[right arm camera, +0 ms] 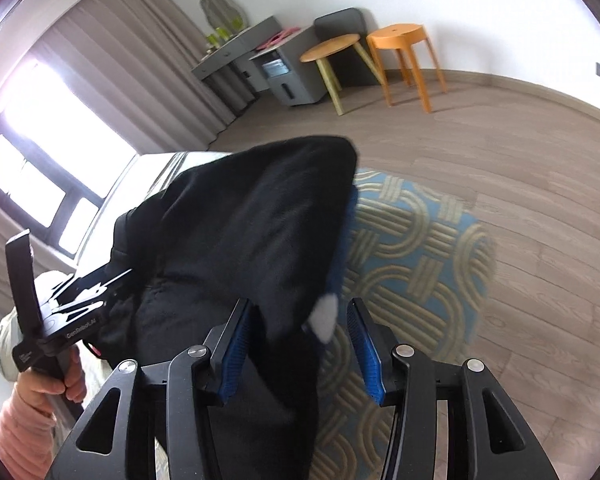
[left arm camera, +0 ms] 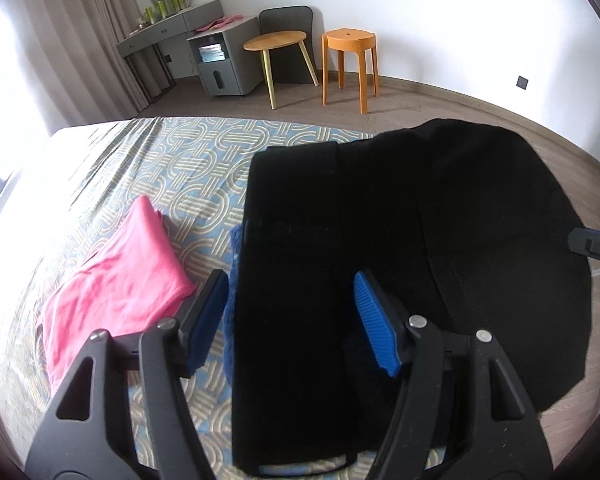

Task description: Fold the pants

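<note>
Black pants lie folded in layers on the patterned bed cover, reaching over its right edge. My left gripper is open, its blue pads standing on either side of the near folded strip. In the right wrist view the pants drape across the bed corner. My right gripper is open around a black fold with a white label. The right gripper's tip also shows in the left wrist view, at the pants' right edge. The left gripper, held in a hand, shows in the right wrist view.
A folded pink garment lies on the bed to the left of the pants. A blue cloth peeks out under them. Beyond the bed stand a round wooden table, an orange stool, a grey desk and curtains.
</note>
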Tool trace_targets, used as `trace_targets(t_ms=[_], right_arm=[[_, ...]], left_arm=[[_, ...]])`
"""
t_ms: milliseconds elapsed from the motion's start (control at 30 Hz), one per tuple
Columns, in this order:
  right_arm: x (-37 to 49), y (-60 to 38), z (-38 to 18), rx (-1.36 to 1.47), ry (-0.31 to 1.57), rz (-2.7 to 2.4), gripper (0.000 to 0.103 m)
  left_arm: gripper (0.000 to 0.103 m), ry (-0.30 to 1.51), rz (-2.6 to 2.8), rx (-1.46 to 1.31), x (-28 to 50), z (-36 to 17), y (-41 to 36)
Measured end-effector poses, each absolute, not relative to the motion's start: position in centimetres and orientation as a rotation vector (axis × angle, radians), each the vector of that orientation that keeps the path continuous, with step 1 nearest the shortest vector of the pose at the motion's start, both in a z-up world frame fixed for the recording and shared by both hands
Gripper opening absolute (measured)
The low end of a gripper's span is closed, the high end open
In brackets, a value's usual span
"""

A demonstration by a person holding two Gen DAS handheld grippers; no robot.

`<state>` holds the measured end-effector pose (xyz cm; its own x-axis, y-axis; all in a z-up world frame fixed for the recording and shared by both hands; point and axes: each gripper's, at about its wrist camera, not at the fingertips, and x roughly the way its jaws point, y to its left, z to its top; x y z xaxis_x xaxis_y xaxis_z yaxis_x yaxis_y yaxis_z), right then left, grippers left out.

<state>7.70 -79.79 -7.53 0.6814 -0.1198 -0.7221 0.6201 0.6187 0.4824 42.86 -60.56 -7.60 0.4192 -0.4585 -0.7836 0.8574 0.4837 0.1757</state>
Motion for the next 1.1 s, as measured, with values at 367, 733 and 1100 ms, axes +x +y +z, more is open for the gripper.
trace_targets(t_ms=[367,733,1100], right_arm=[[4.3,-71.0,0.2,0.549,0.619,-0.568,0.058],[0.8,-59.0,7.0,0.217,0.403,-0.807,0.087],[-0.7,-54.9,7.0,0.339,0.5,-0.774,0.09]], left_arm=[[0.079,0.616,-0.939,0.422,36.9,-0.5,-52.4],[0.086,0.517,-0.94,0.294,30.7,2.9,-42.1],[0.102,0.394,-0.921,0.256,26.3,3.8,-35.2]])
